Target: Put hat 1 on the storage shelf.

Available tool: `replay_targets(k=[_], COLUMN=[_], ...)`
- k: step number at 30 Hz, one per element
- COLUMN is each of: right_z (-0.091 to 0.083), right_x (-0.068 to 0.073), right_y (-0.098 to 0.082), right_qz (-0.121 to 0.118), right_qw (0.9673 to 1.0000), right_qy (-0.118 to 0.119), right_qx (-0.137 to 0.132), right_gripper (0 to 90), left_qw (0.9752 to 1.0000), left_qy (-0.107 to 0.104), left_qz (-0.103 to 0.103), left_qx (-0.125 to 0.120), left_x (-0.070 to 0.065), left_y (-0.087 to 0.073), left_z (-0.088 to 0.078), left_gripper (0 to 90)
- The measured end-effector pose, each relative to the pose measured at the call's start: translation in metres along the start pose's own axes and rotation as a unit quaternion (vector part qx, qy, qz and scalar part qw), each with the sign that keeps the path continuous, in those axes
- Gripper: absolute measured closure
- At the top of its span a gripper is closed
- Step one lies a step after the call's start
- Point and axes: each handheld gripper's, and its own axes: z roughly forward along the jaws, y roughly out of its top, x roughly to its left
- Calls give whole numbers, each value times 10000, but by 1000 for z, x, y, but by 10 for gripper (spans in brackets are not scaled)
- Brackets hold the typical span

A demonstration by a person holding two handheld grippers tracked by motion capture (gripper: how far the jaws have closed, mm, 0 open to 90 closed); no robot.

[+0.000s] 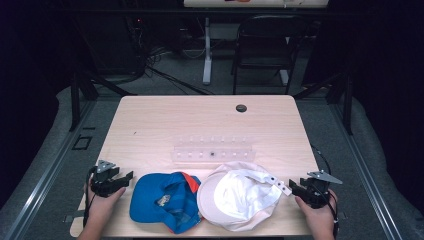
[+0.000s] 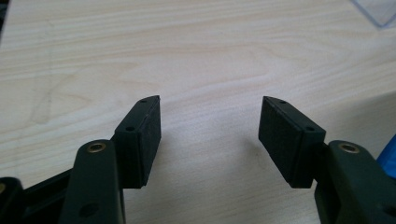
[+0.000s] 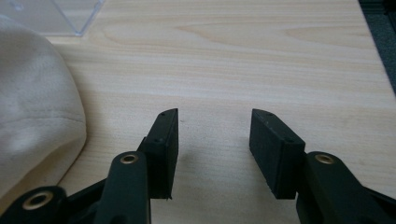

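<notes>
Beside my left fingers (image 1: 129, 176), spread over bare table (image 1: 200, 120), lies the blue cap (image 1: 162, 196); the white cap (image 1: 235, 195) sits just beside my right fingers (image 1: 292, 186), also spread

- Two caps lie side by side on the table (image 1: 150, 120), near its front edge.
- The left cap (image 1: 162, 200) touches the right cap (image 1: 237, 195).
- A clear rack (image 1: 212, 152) lies just behind them.
- The left gripper (image 1: 125, 180) sits left of the caps, the right gripper (image 1: 295, 186) right of them.
</notes>
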Motion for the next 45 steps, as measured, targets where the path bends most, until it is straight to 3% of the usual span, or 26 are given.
replay_targets(k=[2,8,14,22,27,33,40,45], right_z=[-3,-13,-19,-30,-34,-41,-49,-57], right_x=[1,6,6,10,8,4,2,7], right_y=[1,0,-2,5,12,20,32,46], right_qz=[28,24,178,151,283,159,244,236], right_qw=[10000,10000,9998,9999,9993,9985,9971,9943], right_qy=[-30,-26,28,40,130,100,118,214], right_qx=[-12,-68,-14,31,230,506,708,1014], right_gripper=[515,494,490,485,490,481,484,500], left_qw=[9999,9997,9998,9994,9996,9996,9996,9995], left_qy=[-2,-20,-102,-204,-92,-11,21,40], left_qz=[-121,-155,13,207,241,259,289,307], left_qx=[-29,-166,-161,-176,-116,-92,-55,-58], left_x=[1,-1,-8,-16,-17,-18,-19,-20], left_y=[2,5,8,11,11,11,11,12], left_z=[-5,-13,-17,-20,-21,-22,-22,-21], left_gripper=[410,426,424,425,424,424,424,424])
